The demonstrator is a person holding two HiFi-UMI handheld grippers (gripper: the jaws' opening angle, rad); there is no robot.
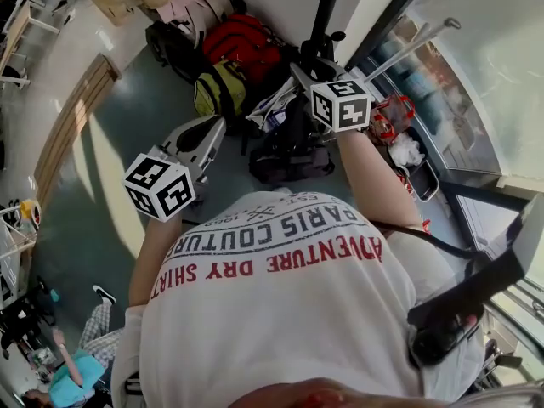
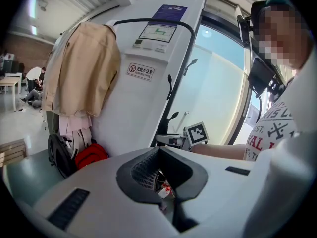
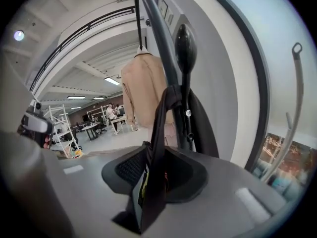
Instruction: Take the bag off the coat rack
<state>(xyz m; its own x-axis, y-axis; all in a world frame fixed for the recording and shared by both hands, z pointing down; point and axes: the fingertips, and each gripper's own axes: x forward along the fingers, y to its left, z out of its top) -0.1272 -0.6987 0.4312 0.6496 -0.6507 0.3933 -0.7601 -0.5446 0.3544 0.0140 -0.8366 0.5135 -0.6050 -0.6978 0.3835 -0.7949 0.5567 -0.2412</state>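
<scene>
Right gripper (image 3: pixel 153 182) first: up against the tall coat rack (image 3: pixel 157 36), my jaws are clamped on the black bag strap (image 3: pixel 159 133), which loops over the rack's knobbed peg (image 3: pixel 186 48). My left gripper (image 2: pixel 166 192), off to the side, has its jaws pressed together on nothing.

Bag (image 1: pixel 289 153): black, soft-sided, slack, hanging at my 12 o'clock, close against the rack (image 1: pixel 326 11). Strap (image 3: pixel 157 148): black webbing, running near vertical up to a peg (image 3: pixel 185 48) with a rounded knob and looped over it. Not off the peg yet. Lower down, the strap passes between the jaws of the right gripper (image 3: pixel 151 175), pinched there. Rack: black pole, upright, at my 1 o'clock, pegs angling upward.
</scene>
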